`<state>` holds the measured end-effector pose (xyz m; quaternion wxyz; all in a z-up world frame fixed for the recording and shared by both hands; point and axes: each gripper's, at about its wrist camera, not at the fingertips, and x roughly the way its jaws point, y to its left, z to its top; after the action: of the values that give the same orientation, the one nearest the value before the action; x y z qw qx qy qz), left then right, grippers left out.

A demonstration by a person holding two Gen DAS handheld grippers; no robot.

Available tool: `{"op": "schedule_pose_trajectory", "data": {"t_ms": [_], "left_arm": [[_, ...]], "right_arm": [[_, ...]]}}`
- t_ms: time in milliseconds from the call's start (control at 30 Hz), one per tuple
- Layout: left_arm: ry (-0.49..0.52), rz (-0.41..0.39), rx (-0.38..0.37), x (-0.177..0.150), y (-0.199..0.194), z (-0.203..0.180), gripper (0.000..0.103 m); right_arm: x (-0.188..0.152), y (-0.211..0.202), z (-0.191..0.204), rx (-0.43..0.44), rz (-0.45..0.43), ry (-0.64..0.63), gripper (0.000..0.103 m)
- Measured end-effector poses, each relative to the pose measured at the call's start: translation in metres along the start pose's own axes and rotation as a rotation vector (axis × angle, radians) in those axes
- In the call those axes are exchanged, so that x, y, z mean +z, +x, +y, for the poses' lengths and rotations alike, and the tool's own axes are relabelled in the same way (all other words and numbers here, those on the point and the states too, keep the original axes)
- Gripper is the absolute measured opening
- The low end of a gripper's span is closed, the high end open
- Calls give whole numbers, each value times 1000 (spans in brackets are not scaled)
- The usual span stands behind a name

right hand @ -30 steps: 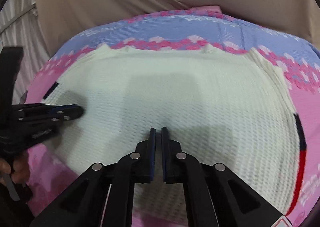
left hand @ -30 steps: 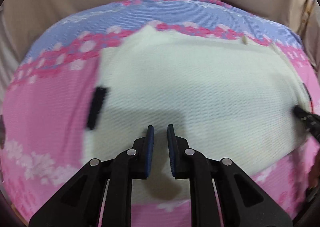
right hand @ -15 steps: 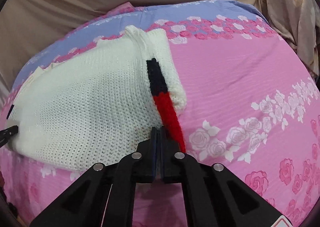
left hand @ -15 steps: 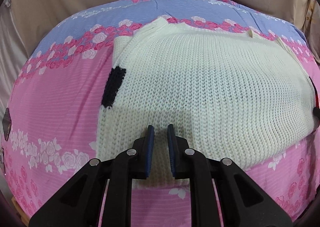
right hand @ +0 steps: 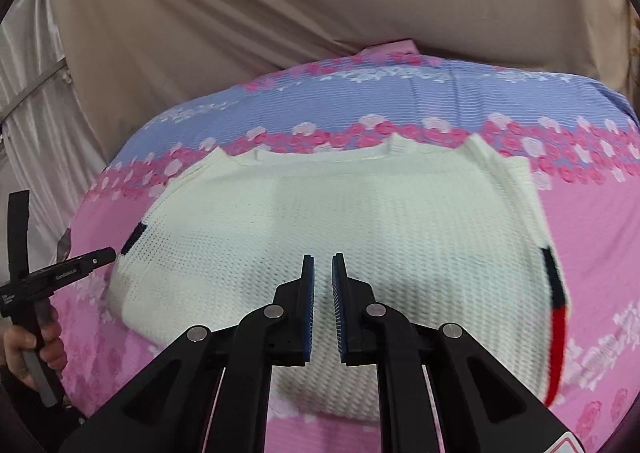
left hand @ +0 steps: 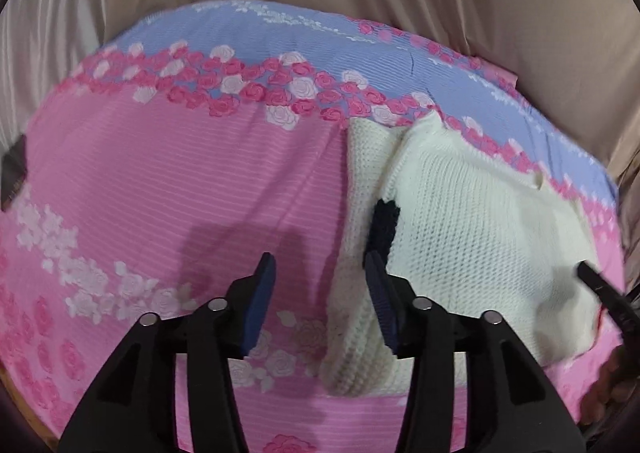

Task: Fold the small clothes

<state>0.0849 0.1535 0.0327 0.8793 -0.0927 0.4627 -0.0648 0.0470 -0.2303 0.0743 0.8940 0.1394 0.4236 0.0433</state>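
A cream knit sweater (right hand: pixel 344 213) lies folded flat on a pink and blue rose-print sheet (right hand: pixel 592 221). It has a navy patch at its left edge (left hand: pixel 384 227) and a navy and red stripe down its right edge (right hand: pixel 557 317). My left gripper (left hand: pixel 320 293) is open and empty, its jaws straddling the sweater's (left hand: pixel 480 221) left edge. My right gripper (right hand: pixel 323 285) hovers over the sweater's near middle, its jaws slightly apart and holding nothing. The left gripper also shows at the left of the right wrist view (right hand: pixel 98 253).
Beige cloth (right hand: pixel 280 13) hangs behind the bed. The sheet (left hand: pixel 160 193) stretches to the left of the sweater. The right gripper's tip (left hand: pixel 588 269) pokes in at the right of the left wrist view, over the sweater's right part.
My left gripper has opened wide and swung left to the sweater's left edge. My right gripper has swung back from the striped right edge to the middle and parted slightly.
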Motion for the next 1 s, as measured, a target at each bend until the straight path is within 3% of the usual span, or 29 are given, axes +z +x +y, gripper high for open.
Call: {"op": "schedule_pose_trajectory", "data": {"t_ms": [167,300,367,467,500,533,700,833,1000], "left_arm": [[-37,57,-100,8,24,-6,52],[-14,105,-101,7,48,-17,52],[-18,134,-106,7,61,-20,53],[3,111,-85,11,64,-28,55],[0,111,-94,12,65,-30,45],[-9,118,-124,13,65,-30,28],[-4,55,-200,23,32,-45,20],[119,-40,-259,32,-12,-97,20],[349,-99,-351,25,-39,-206,20]], "right_arm": [[8,42,26,42,70,-23,10],[-2,77,26,23,159,-21,8],[-2,77,25,27,148,-20,7],[-2,77,24,28,150,-25,6],[-2,77,24,32,147,-28,6],[-3,77,22,38,144,-27,5],[-2,78,18,67,137,-9,5],[-1,65,12,94,114,17,6],[2,4,-28,79,-12,90,11]]}}
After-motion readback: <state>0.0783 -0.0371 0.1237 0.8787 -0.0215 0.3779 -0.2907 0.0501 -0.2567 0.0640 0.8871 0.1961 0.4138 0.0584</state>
